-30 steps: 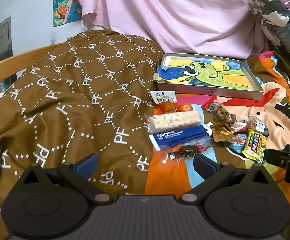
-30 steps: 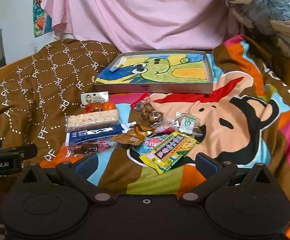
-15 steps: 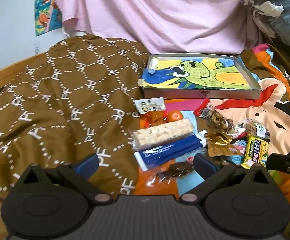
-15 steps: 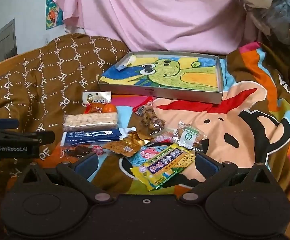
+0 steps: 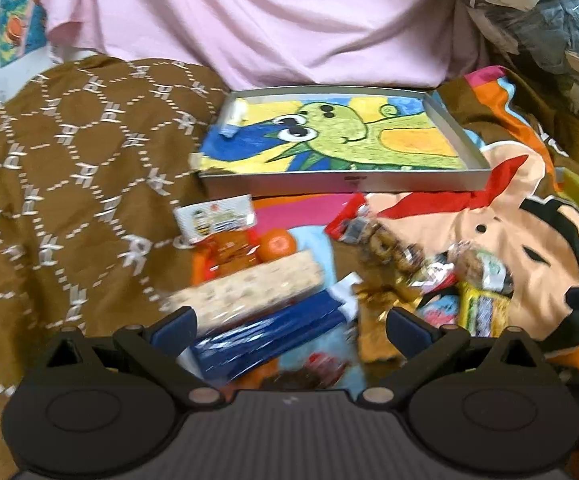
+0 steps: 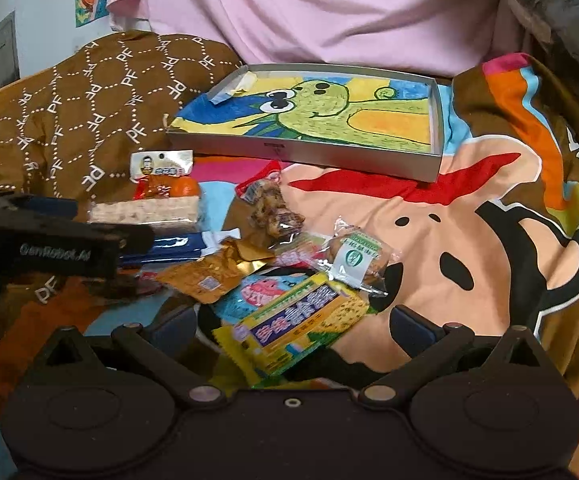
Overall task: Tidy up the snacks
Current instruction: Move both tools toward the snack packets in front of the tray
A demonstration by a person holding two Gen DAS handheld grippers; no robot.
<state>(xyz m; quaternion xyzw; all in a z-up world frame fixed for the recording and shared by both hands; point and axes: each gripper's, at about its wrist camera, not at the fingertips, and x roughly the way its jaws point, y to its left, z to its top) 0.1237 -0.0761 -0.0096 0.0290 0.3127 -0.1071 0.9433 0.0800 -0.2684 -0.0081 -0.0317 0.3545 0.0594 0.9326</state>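
Observation:
Several wrapped snacks lie in a heap on a cartoon bedspread in front of a shallow grey tray (image 5: 345, 182) (image 6: 309, 156) with a dinosaur drawing. My left gripper (image 5: 291, 326) is open, low over a blue packet (image 5: 265, 340) and a pale nougat bar (image 5: 249, 290). My right gripper (image 6: 293, 330) is open, straddling a yellow-green packet (image 6: 293, 330). A small orange (image 5: 276, 245) (image 6: 184, 188), a white-label packet (image 6: 161, 164), a gold pouch (image 6: 213, 272) and a green-label cake (image 6: 359, 256) lie among them. In the right wrist view the left gripper (image 6: 135, 236) enters from the left.
A brown quilt (image 5: 69, 184) with a white pattern rises on the left. Pink cloth (image 5: 249, 20) hangs behind the tray. Plastic-wrapped bundles (image 5: 529, 20) are piled at the back right. A small wrapper (image 5: 233, 118) lies in the tray's far left corner.
Both grippers have moved forward and down toward the snack heap. The left one now reaches over the blue packet, and the right one over the yellow-green packet. Both stay open.

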